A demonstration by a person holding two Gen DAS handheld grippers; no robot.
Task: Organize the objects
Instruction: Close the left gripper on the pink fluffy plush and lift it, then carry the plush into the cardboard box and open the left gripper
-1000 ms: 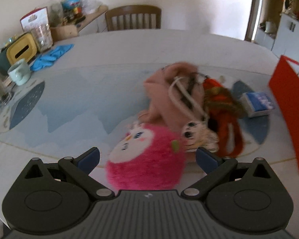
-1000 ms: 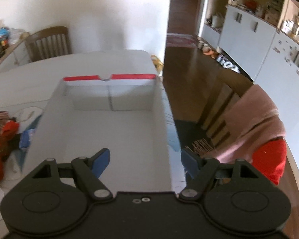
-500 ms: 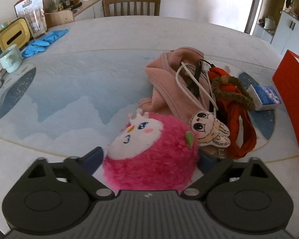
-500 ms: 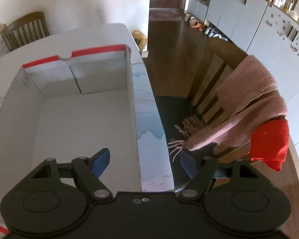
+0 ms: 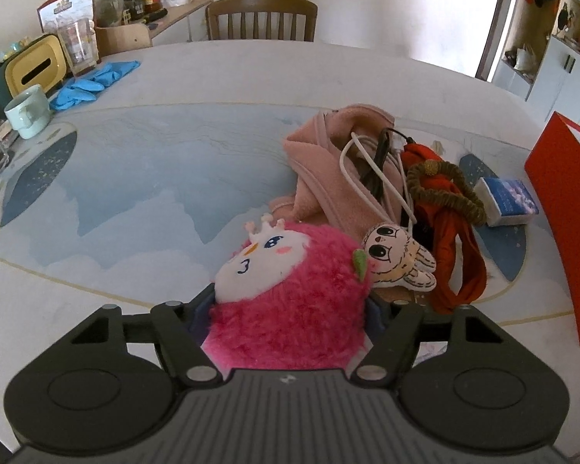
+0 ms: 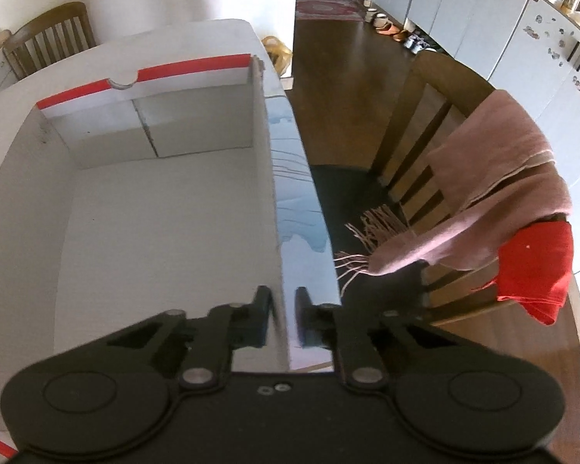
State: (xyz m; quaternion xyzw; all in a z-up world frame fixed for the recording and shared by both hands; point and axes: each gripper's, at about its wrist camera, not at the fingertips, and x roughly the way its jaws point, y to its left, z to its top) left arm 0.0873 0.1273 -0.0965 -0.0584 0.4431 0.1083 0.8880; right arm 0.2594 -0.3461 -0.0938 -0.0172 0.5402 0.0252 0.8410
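L gripper (image 5: pixel 290 305) jaws are closing round the pink plush (image 5: pixel 290 301) at lower center w/ table pile behind, while R gripper (image 6: pixel 284 319) jaws are pinching the white box's (image 6: pixel 154 232) right wall, box opening lying upper left.

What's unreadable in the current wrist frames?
- Left wrist: the left gripper finger pads, buried in the fluffy pink plush toy; contact unclear while the jaws close.
- Left wrist: the red-sided cardboard box, cut off by the right edge.
- Right wrist: the right gripper at the box wall; motion blur hides pad contact.
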